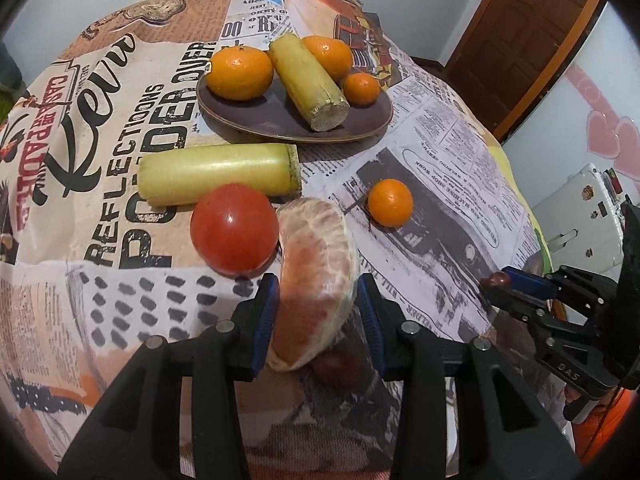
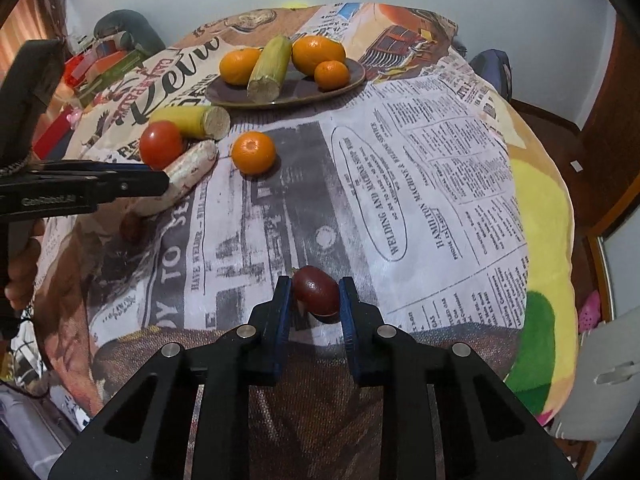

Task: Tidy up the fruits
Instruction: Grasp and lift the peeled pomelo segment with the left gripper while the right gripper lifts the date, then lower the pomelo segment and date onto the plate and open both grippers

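Observation:
My left gripper [image 1: 318, 296] is shut on a peeled pomelo wedge [image 1: 316, 280], held just above the cloth; it also shows in the right wrist view [image 2: 188, 172]. My right gripper [image 2: 314, 300] is shut on a small dark red fruit [image 2: 316, 290], seen from the left wrist as well [image 1: 495, 280]. A brown plate [image 1: 280, 120] at the back holds three oranges [image 1: 239, 73] and a sugarcane piece [image 1: 308, 80]. A second sugarcane piece [image 1: 218, 174], a tomato [image 1: 234, 228] and a loose orange [image 1: 390, 202] lie on the cloth.
The table wears a newspaper-print cloth [image 2: 420, 184]. Another small dark fruit [image 1: 340, 364] lies under my left gripper. Toys and boxes [image 2: 100, 64] sit past the left edge, a white chair [image 2: 600, 376] at the right, a wooden door [image 1: 520, 40] behind.

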